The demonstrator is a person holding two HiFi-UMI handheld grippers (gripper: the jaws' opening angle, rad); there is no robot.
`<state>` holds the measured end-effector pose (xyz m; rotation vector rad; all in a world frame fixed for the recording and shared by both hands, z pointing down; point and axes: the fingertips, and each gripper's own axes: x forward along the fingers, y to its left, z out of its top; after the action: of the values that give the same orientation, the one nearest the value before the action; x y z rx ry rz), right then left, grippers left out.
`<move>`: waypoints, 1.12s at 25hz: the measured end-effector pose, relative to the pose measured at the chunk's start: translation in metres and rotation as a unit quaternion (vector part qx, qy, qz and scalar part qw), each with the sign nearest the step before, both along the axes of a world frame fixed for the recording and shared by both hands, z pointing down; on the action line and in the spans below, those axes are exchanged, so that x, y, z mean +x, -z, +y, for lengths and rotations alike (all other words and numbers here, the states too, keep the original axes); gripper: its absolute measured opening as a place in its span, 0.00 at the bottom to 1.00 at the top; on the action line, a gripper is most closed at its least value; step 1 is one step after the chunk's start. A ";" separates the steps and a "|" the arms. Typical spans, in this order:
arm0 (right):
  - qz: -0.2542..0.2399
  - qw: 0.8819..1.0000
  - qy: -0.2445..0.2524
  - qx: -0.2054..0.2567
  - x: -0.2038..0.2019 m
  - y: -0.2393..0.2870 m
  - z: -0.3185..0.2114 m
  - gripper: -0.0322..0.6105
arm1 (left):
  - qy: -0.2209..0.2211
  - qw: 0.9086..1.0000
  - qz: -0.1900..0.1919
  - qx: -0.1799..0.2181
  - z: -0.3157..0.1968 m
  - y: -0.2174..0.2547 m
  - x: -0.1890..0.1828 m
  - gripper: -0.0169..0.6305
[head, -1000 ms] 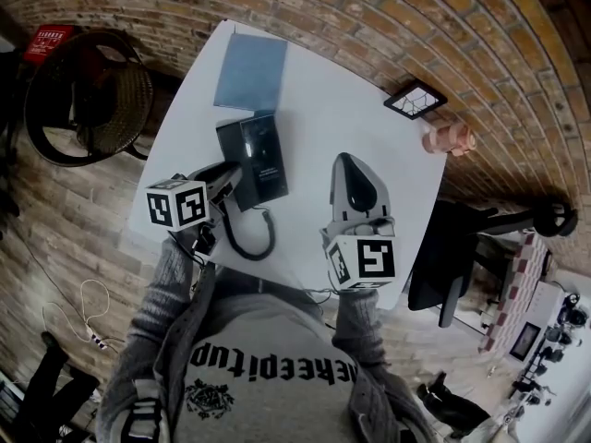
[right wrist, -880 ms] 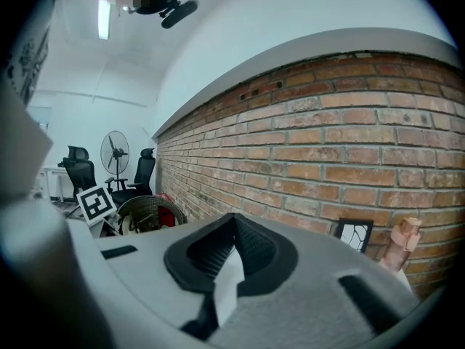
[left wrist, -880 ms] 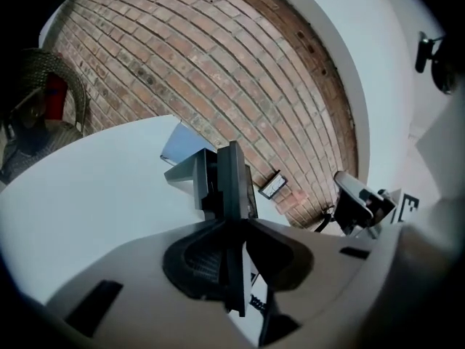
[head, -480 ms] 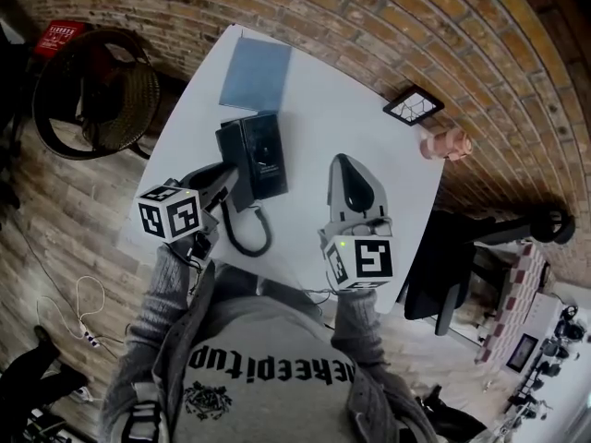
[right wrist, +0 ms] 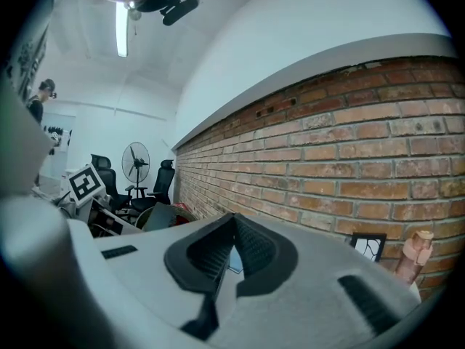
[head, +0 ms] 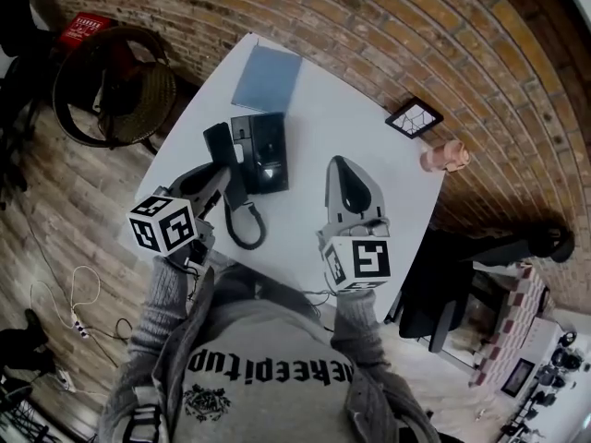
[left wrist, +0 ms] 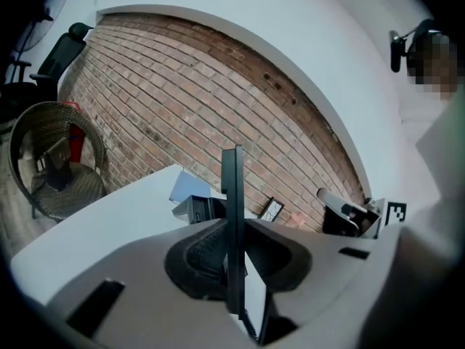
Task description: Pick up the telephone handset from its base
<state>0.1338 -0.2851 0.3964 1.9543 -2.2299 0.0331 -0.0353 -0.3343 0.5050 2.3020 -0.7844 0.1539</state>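
A: Just left of the telephone base (head: 266, 150), is that the handset (head: 218, 146)?
B: Yes, edge-on between the left gripper (head: 211, 181) jaws, which clamp it; a second ago it lay on the base. Its coiled cord (head: 231, 233) hangs toward the white counter (head: 342, 109).
A: Right gripper (head: 343, 178)?
B: Right of the base, jaws together, empty. Brick wall (head: 416, 26) behind.
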 end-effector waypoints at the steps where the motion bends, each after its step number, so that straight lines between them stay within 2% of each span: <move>1: 0.000 1.000 0.004 0.003 -0.001 0.002 0.003 0.06 | 0.007 1.000 0.000 0.006 0.003 0.005 -0.002 0.13; 15: -0.004 0.998 0.048 0.041 -0.003 0.035 0.052 0.06 | 0.086 0.991 -0.014 0.099 0.061 0.072 -0.020 0.13; 28: 0.000 0.995 0.072 0.074 -0.001 0.062 0.108 0.06 | 0.140 0.976 -0.023 0.166 0.126 0.121 -0.036 0.13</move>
<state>0.1325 -0.1772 0.3339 1.8548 -2.4314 -0.1563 -0.0711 -0.2085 0.3841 2.4693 -1.2267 -0.0571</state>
